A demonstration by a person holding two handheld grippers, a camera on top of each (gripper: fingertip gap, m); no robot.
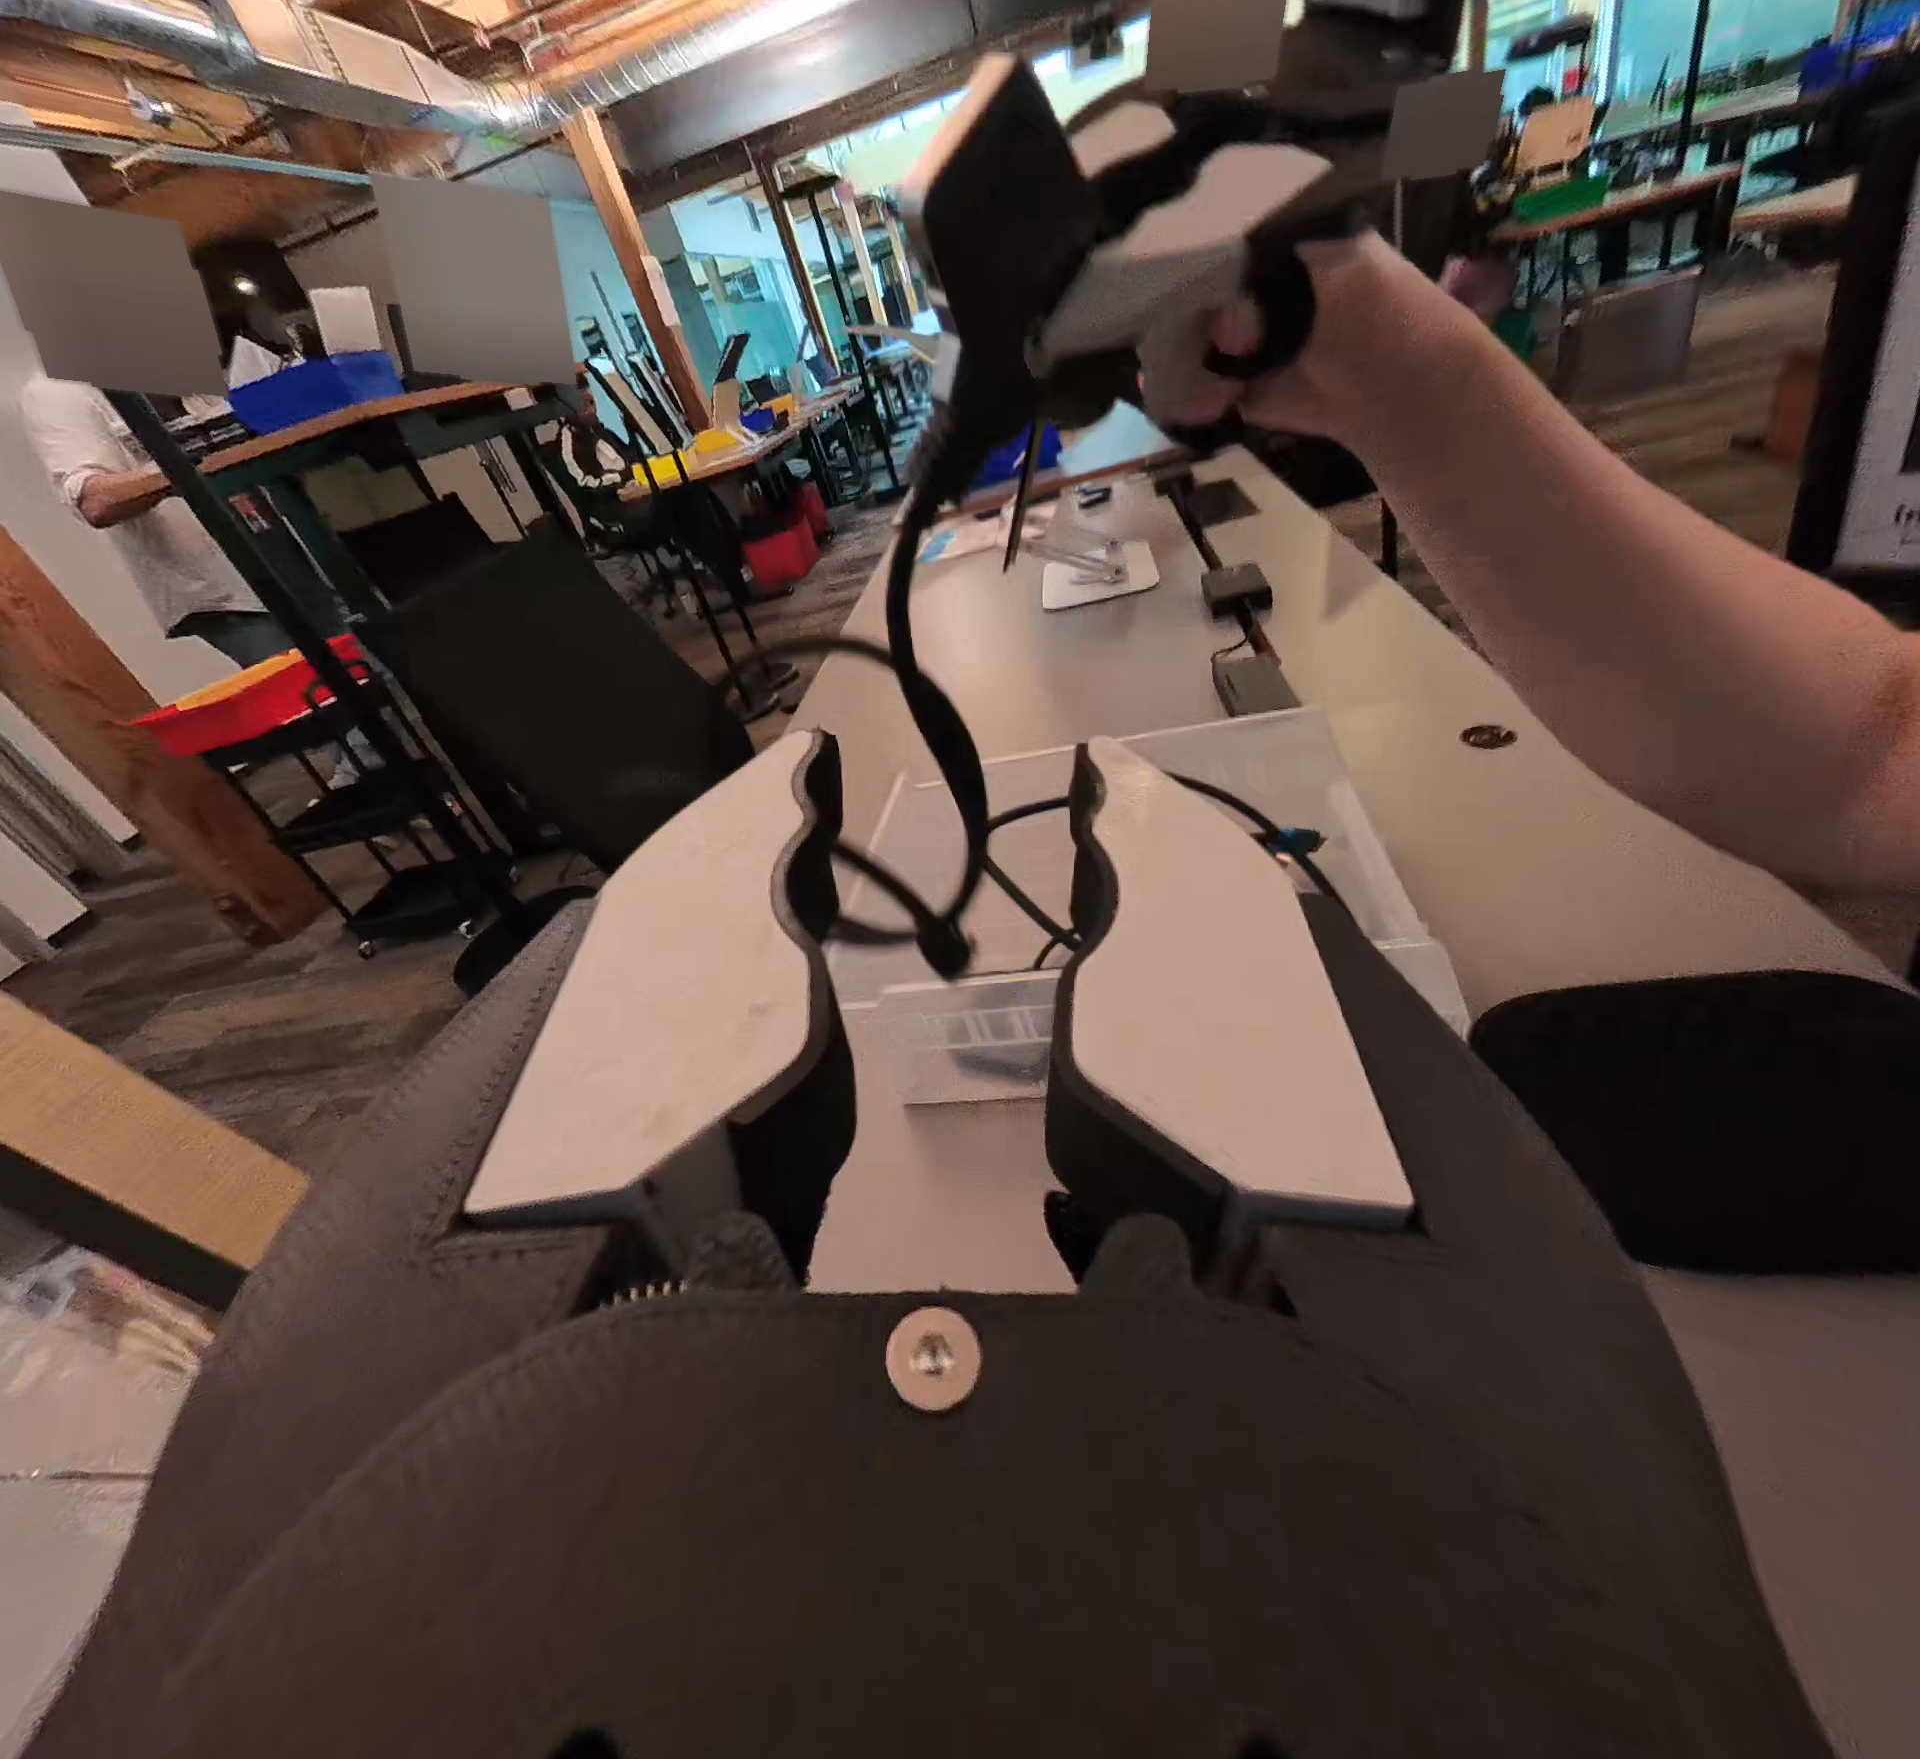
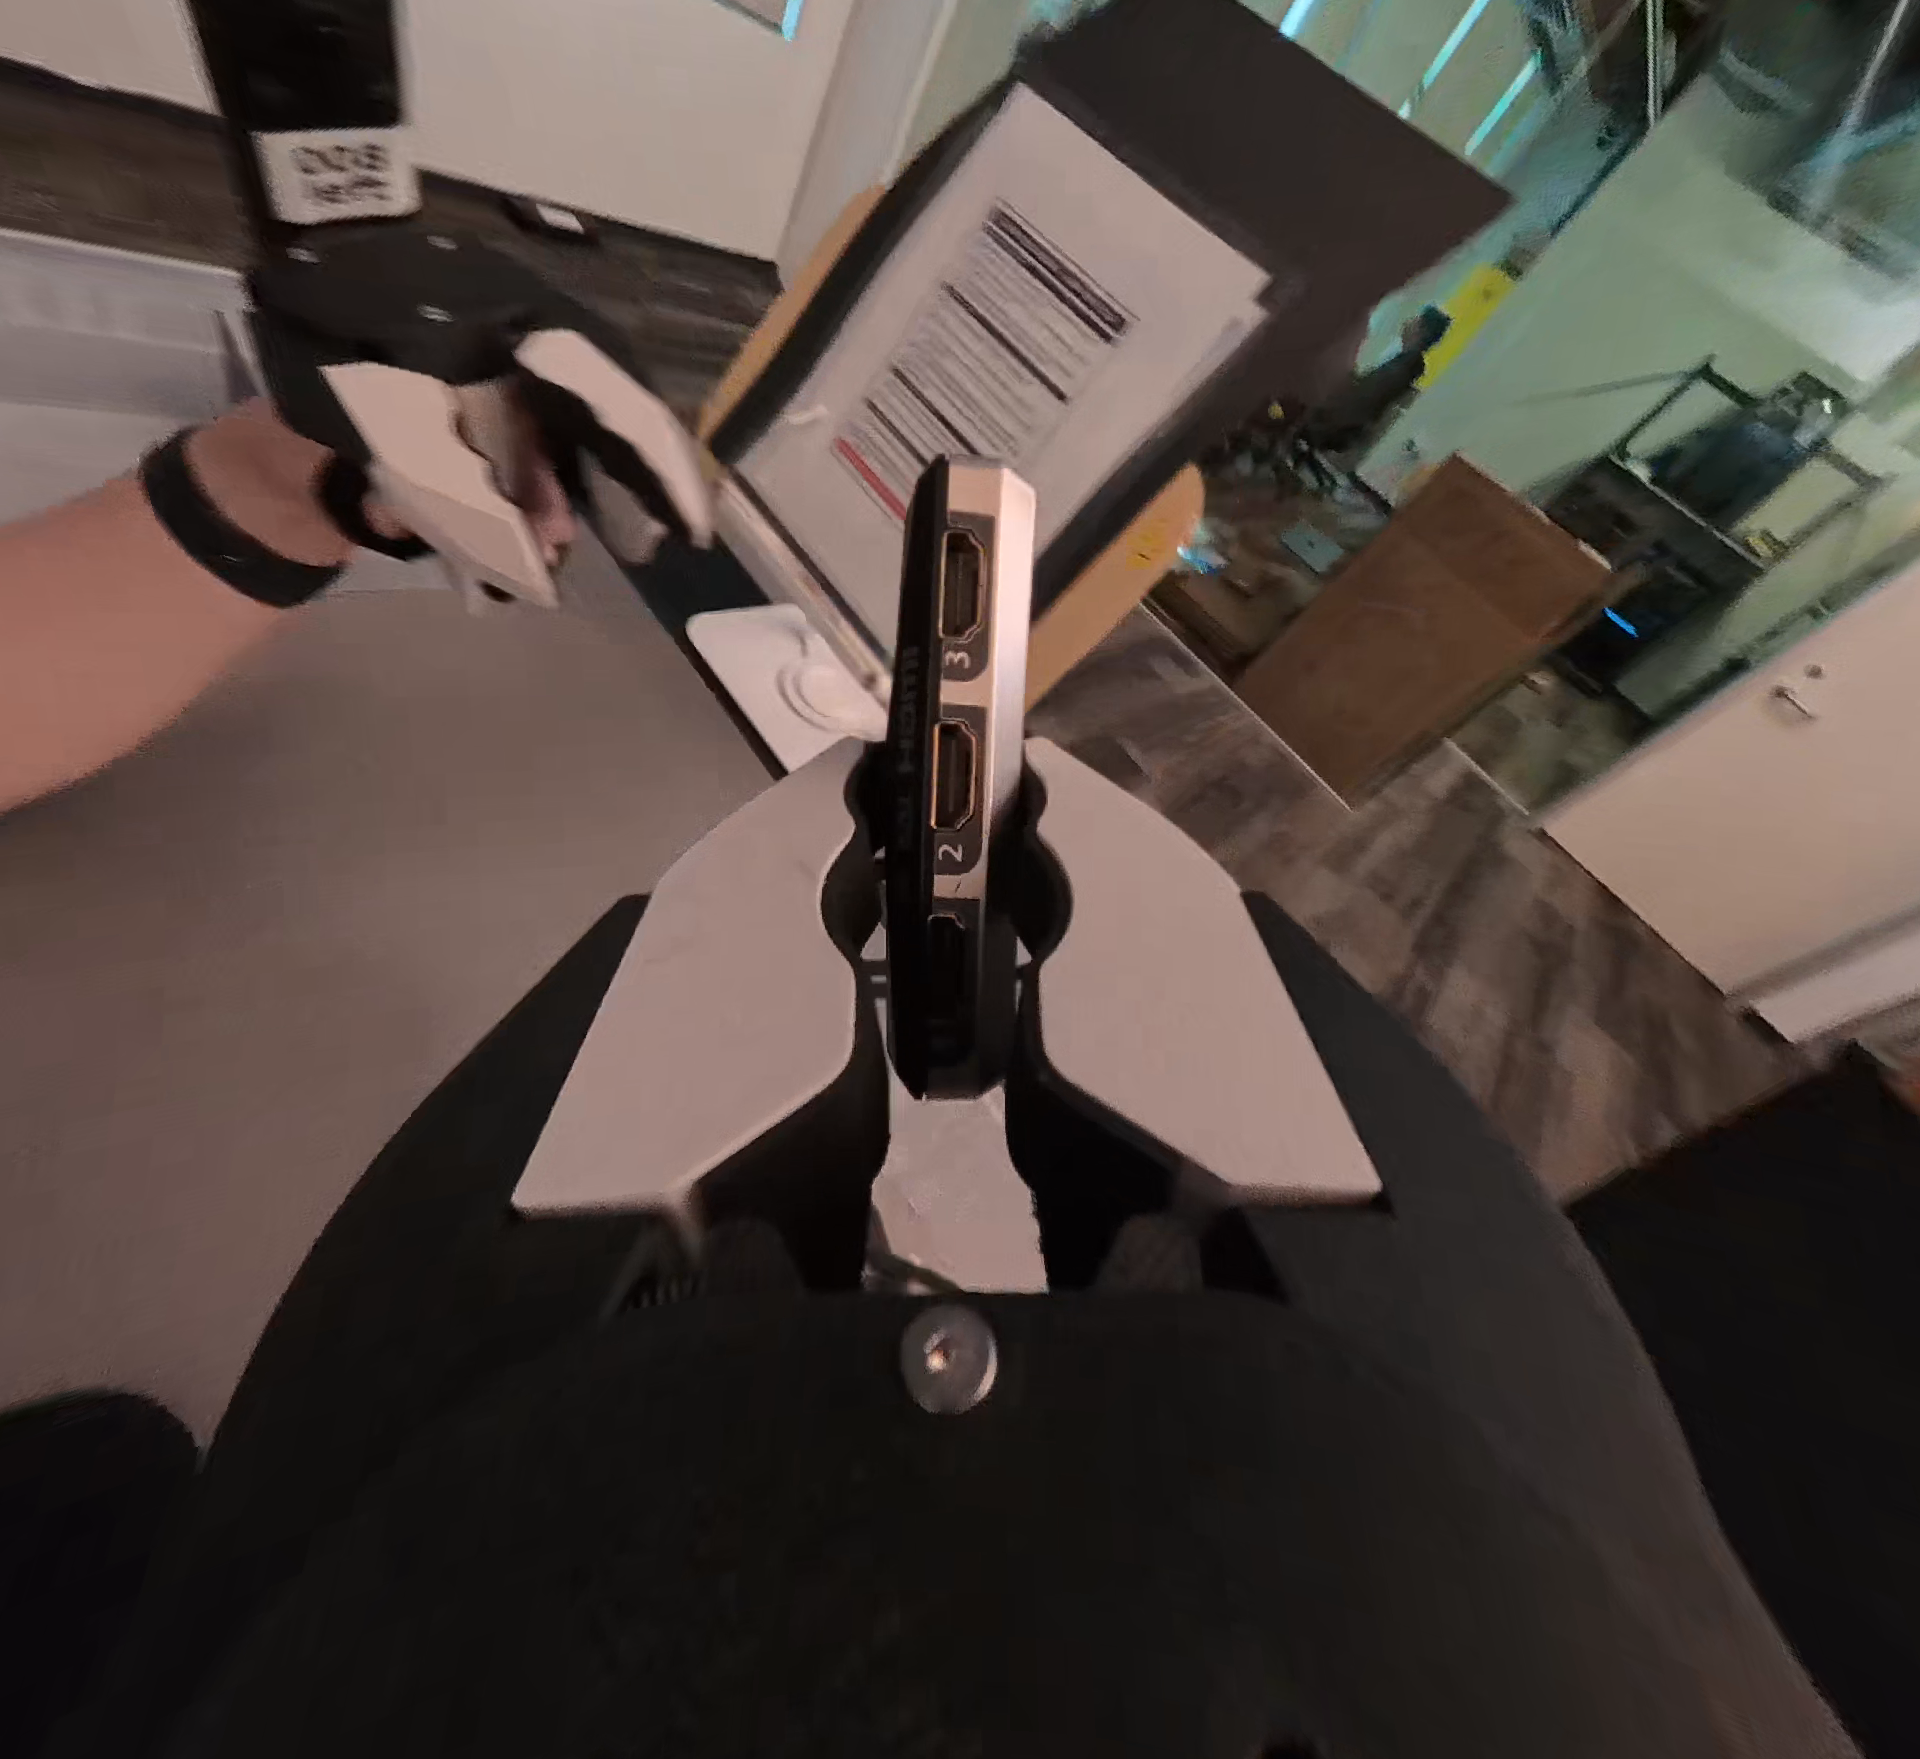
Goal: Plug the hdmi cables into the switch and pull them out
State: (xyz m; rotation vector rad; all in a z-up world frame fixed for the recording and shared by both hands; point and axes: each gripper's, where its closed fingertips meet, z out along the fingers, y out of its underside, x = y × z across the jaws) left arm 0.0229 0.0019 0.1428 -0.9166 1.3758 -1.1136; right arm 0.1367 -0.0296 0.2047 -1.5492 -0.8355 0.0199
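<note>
Right wrist view puts the switch (image 2: 961, 774) dead centre, a slim black and silver box stood on edge and pinched between the two white fingers of the right claw (image 2: 951, 800). Its port edge faces the camera: two gold-lined sockets are empty, and a third, lower socket lies in shadow between the fingers, so whether anything sits in it is hard to tell. The box's lower end is hidden behind the finger bases.

From the left wrist view the same switch (image 1: 1003, 197) is held up in the air above the tabletop (image 1: 1475, 805), blurred, with the right claw (image 1: 1049, 223) closed on it and the person's hand (image 1: 1278, 348) around the handle. One black hdmi cable (image 1: 914, 629) hangs from its underside and curls down toward a clear plastic bin (image 1: 1340, 836) near the tabletop's near end, where more thin cable loops lie; the plug end is partly masked by the fingers.

The left claw (image 1: 951, 790) stands wide open and holds nothing, its fingers (image 1: 696, 961) framing the bin. In the right wrist view the left claw (image 2: 582, 452) is motion-blurred at the upper left, fingers spread apart.

Farther along the tabletop sit small dark boxes (image 1: 1236, 589), too small to identify.
</note>
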